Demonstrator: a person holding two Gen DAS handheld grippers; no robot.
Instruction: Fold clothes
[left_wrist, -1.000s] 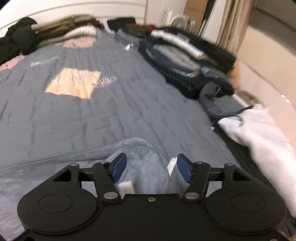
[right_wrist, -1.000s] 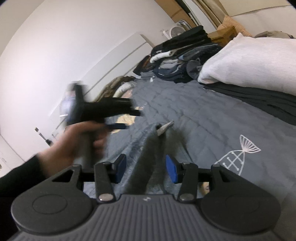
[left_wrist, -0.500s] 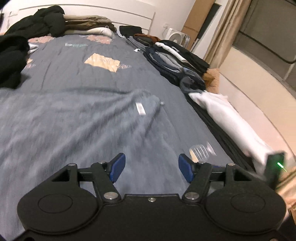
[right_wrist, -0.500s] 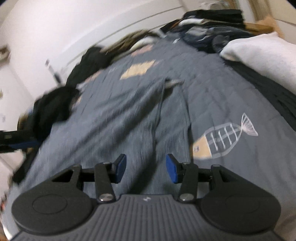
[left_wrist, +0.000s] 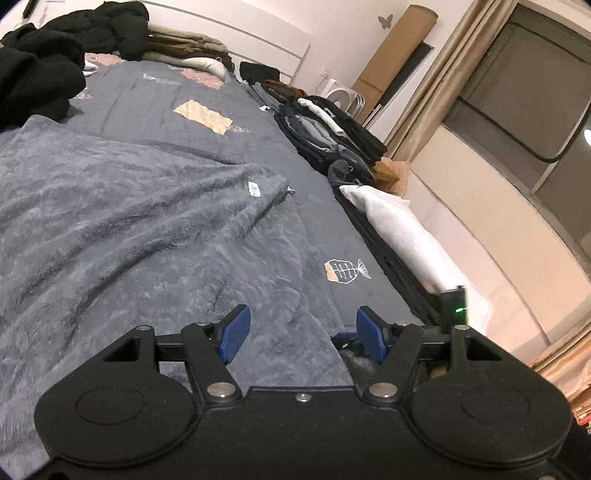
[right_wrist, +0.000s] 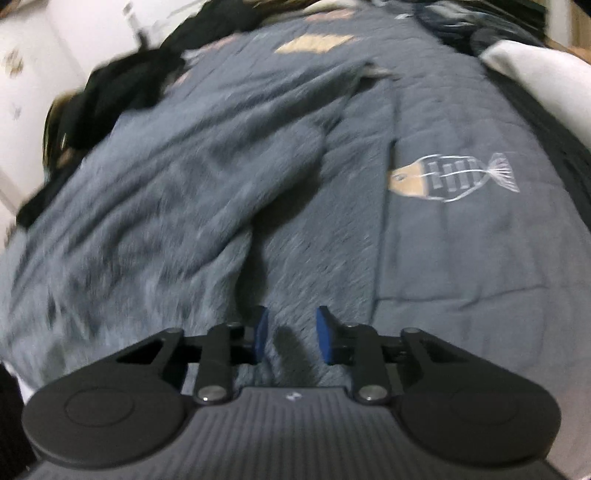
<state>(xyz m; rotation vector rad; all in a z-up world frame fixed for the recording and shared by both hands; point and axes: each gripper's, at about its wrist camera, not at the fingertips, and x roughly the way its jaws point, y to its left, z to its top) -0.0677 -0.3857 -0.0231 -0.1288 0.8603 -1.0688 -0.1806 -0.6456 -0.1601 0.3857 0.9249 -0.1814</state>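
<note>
Lying spread across the bed (left_wrist: 325, 206), the fleece (left_wrist: 147, 229) ran lengthwise away from both empty claws, left claw (left_wrist: 303, 334) wide, right claw (right_wrist: 290, 334) narrower, at its near edge

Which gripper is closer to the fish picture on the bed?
Right, it seems. The right gripper hangs over the fuzzy grey garment, with the fish picture just ahead to its right. The left gripper sits farther left; the fish looks smaller from there.
</note>
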